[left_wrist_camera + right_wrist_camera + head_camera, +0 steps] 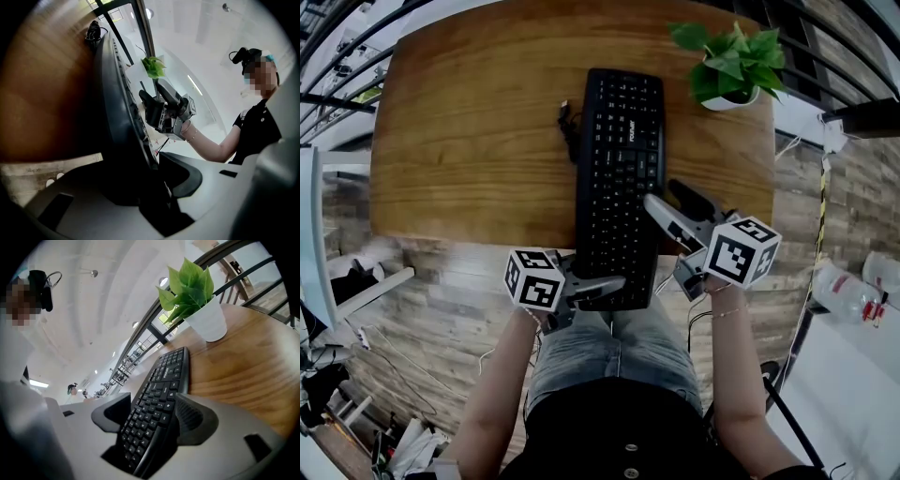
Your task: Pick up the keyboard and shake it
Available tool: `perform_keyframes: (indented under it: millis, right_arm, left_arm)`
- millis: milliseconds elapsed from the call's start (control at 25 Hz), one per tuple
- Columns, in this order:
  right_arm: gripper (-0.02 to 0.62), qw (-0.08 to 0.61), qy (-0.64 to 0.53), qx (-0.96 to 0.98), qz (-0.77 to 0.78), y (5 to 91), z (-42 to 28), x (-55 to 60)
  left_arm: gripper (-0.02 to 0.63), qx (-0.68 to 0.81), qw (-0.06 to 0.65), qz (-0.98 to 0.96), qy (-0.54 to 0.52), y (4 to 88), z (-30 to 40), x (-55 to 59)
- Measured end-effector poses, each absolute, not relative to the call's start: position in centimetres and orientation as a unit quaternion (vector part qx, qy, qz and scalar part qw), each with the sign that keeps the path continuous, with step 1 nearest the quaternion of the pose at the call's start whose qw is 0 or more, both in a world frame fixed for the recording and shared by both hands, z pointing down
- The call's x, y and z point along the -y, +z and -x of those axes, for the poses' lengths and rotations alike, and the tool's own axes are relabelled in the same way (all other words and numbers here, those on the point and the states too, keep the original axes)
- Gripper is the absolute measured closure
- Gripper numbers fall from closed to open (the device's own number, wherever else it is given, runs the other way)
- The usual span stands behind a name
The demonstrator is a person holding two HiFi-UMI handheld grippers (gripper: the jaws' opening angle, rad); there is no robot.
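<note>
A long black keyboard [619,159] lies lengthwise over the wooden table [469,141], and its near end sticks out past the table's front edge. My left gripper [605,289] is shut on that near end from the left. In the left gripper view the keyboard [117,117] stands edge-on between the jaws of my left gripper [140,183]. My right gripper [666,199] is shut on the keyboard's right edge. In the right gripper view the keys [159,390] run between the two pads of my right gripper [152,416]. Whether the far end rests on the table I cannot tell.
A potted green plant [731,61] stands at the table's far right corner, close to the keyboard's far end. The keyboard's coiled cable [567,122] lies just left of it. Black railings run behind the table. A plastic bottle [853,291] lies on the floor at right.
</note>
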State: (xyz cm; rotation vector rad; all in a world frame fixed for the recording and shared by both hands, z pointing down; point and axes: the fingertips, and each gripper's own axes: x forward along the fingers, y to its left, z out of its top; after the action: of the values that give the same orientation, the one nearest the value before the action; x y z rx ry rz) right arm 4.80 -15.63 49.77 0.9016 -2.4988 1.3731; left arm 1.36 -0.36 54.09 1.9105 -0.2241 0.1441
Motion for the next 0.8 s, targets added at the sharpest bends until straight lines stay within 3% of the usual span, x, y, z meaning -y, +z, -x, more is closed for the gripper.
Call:
perform_keyframes:
  millis: [600, 800]
  right_arm:
    - [0.314, 0.066, 0.454, 0.838, -0.296, 49.1, -4.4, 11.7]
    - [0.314, 0.055, 0.455, 0.839, -0.291, 48.4, -4.1, 11.1]
  left_arm:
    - [0.474, 0.086, 0.581, -0.81, 0.011, 54.6, -1.9, 0.8]
    - [0.413, 0.118, 0.57, -0.813, 0.033, 55.3, -1.6, 0.9]
